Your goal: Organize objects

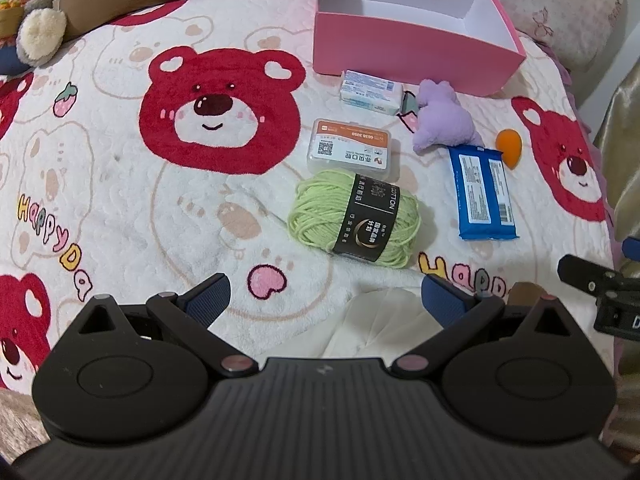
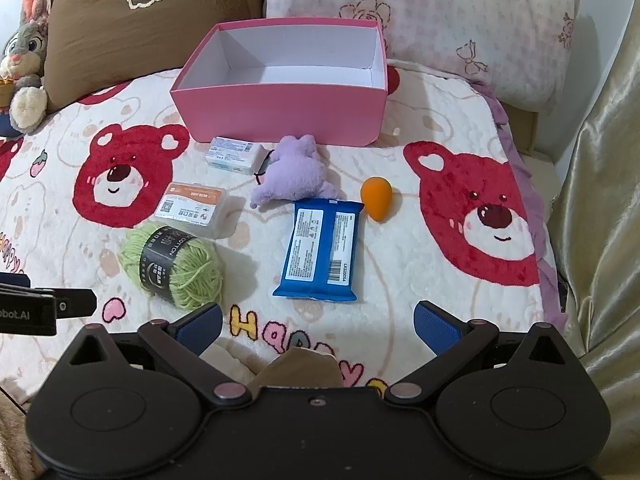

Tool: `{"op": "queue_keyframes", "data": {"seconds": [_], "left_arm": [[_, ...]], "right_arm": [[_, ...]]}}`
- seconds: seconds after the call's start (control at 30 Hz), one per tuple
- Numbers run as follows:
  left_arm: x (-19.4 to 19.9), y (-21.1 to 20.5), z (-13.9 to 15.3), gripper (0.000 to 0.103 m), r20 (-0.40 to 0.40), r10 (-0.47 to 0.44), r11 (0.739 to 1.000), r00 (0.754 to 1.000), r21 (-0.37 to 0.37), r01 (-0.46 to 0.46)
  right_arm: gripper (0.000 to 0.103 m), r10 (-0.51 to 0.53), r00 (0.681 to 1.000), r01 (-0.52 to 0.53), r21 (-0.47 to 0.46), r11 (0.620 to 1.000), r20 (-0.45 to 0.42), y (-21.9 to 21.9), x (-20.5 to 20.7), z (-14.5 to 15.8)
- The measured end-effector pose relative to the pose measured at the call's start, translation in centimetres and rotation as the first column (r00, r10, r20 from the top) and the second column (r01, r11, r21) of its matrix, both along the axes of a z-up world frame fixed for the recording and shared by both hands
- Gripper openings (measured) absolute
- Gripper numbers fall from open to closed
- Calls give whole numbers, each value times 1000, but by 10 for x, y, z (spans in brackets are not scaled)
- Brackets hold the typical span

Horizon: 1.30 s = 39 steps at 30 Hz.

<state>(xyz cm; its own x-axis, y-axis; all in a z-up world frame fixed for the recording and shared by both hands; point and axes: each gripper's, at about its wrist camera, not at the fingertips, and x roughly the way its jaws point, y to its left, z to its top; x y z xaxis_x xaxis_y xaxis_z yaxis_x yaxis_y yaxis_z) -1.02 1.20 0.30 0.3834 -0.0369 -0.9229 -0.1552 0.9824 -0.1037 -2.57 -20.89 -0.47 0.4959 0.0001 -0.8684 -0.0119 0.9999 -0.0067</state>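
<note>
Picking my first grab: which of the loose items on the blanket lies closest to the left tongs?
The green yarn ball with the black band, just ahead of the open left tongs. The blue packet and clear case lie farther off.

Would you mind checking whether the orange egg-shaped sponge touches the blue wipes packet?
Apart: the right wrist view shows blanket between the orange egg-shaped sponge and the blue wipes packet.
</note>
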Motion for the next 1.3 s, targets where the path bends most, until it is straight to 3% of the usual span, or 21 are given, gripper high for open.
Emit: {"op": "queue_keyframes", "data": {"seconds": [0.17,0.33,0.57,0.7,0.77,0.87,1.07,1.17,1.3], "left_arm": [[0,12,10,103,6,-9,1000,1000,6,9],[12,33,16,103,34,-47,997,998,59,45],[47,62,-8,103,29,-78,997,997,28,77],[57,68,-22,102,102,-100,994,990,48,95],[58,73,-29,102,123,-82,997,989,0,82],[60,81,-44,102,111,-56,989,992,-130,70],[61,75,-65,101,119,-55,985,991,-155,73],[62,74,-75,98,134,-58,972,989,-217,86],[67,66,-85,96,179,-77,968,981,-224,117]], "right_arm": [[103,22,999,-23,18,1000,23,0,0,5],[103,93,993,-99,81,992,77,5,6,14],[103,228,961,-247,120,962,158,36,16,8],[103,304,943,-327,200,924,136,45,26,-15],[103,323,943,-334,215,918,83,50,35,-30],[103,312,949,-311,255,916,35,54,44,-51],[103,318,948,-298,325,898,-10,65,57,-81],[103,312,950,-299,297,907,3,72,61,-94],[103,337,940,-341,187,921,54,80,62,-107]]}}
